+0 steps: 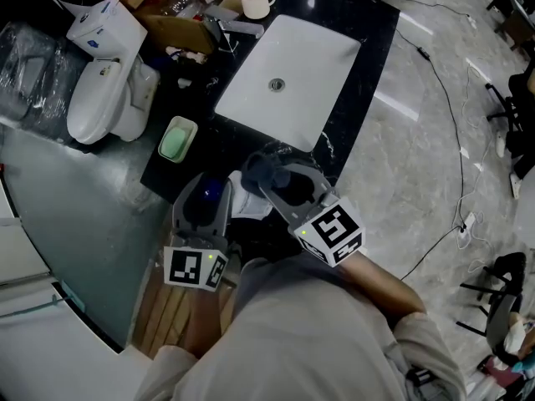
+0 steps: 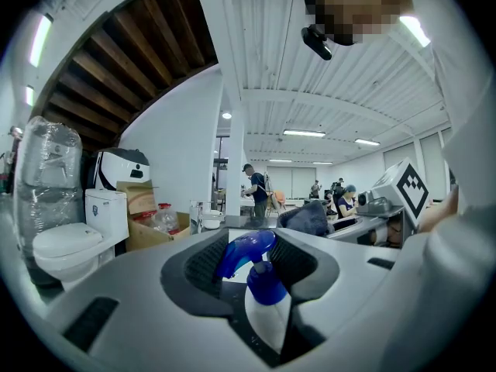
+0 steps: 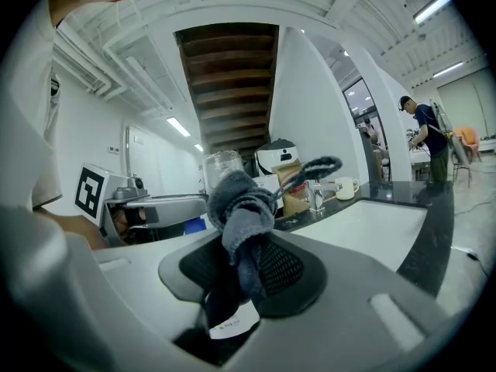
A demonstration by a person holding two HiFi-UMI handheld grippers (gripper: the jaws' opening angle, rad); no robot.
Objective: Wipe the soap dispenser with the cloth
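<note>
Now | left gripper [image 2: 249, 256] clamped on soap dispenser [image 2: 265, 289] | right gripper [image 3: 244, 266] clamped on cloth [image 3: 240, 204] | cardboard box [image 2: 142, 228] holds plastic bottle [image 2: 164, 218]

Surface [image 1: 368, 48]: sink [image 1: 309, 82] basin open; bare strip beside soap dish [image 1: 177, 138].
Far edge blocked: mug [image 1: 255, 2], tap [image 1: 234, 27], box [image 1: 167, 33].
Near edge: left hand-held gripper [image 1: 205, 192], right hand-held gripper [image 1: 288, 175], close together.
Left: toilet [image 1: 104, 98].
Right: floor [image 1: 418, 140] open, cable [image 1: 461, 153] trailing.

The lower body of the white soap dispenser with blue pump head [image 2: 267, 304] is hidden behind the fingers [image 2: 203, 263] of the left gripper [image 2: 252, 248]. Print on the white label [image 3: 232, 322] of the dark grey cloth [image 3: 240, 208] is too small to read.
</note>
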